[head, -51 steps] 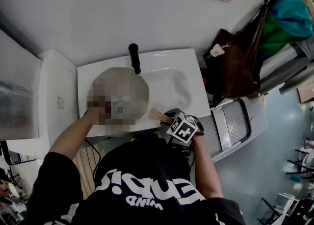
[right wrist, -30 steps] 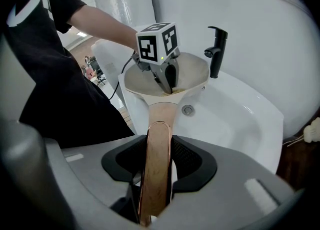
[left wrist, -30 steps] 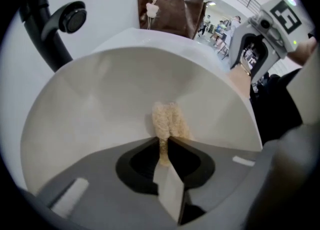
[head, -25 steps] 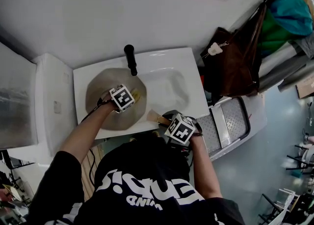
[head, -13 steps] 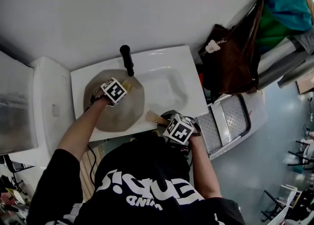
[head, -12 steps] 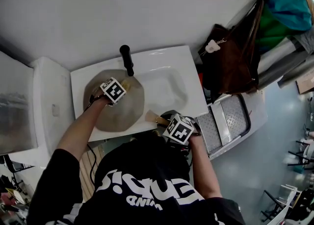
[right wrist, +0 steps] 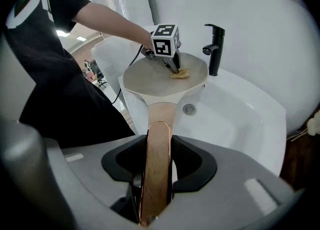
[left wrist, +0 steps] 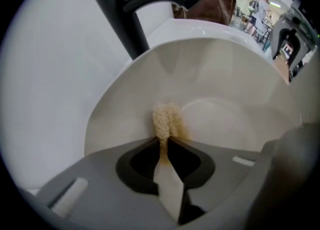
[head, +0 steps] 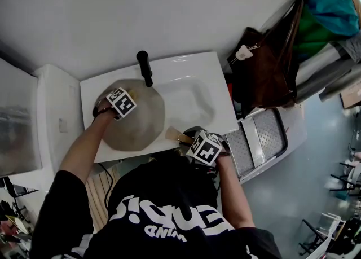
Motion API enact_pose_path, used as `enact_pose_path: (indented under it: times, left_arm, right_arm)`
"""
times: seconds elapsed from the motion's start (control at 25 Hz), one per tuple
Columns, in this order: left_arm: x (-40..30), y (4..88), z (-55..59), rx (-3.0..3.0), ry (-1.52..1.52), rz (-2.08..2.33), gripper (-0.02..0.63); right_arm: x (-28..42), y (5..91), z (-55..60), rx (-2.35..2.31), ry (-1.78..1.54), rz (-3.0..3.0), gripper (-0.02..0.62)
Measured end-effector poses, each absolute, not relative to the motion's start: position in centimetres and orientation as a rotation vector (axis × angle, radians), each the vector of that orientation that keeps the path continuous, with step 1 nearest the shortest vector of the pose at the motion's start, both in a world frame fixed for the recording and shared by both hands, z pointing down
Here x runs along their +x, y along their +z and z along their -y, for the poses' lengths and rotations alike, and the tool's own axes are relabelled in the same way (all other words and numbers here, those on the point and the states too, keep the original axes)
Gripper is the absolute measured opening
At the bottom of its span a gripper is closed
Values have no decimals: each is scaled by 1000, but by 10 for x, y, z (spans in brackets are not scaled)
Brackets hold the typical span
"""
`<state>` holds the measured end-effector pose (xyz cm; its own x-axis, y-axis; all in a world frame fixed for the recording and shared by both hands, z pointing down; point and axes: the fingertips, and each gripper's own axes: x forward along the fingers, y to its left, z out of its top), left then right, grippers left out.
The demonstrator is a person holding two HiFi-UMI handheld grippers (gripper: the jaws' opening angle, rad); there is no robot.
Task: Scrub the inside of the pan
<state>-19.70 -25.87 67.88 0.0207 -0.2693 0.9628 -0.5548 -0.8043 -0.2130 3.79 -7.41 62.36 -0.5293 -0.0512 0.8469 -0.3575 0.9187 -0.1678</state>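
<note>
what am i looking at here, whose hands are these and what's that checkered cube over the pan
No robot: a person holds a two-jaw gripper in each hand. One picture is from a camera on their head, looking down; the other two from cameras riding on each gripper. The marker cube is part of the left gripper, which is shut on a yellowish scrub pad against the inside of a pale pan. The right gripper clamps the pan's wooden handle, holding it over a white sink by a black tap.

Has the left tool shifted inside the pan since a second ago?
Yes. In the head view the left tool has slid left across the pan, away from the black faucet, toward the pan's left rim.
</note>
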Motion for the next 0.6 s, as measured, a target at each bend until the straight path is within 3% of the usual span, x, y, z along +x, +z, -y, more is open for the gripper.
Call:
enact_pose_path:
  times: [0.36, 0.6]
  left_arm:
    - [-227, 687, 246, 1998, 2253, 778, 48]
    - [-232, 689, 228, 1948, 2260, 681, 46]
  right_arm:
    - [38, 624, 74, 292, 401, 2105, 166]
    - [39, 624, 74, 296, 399, 2104, 166]
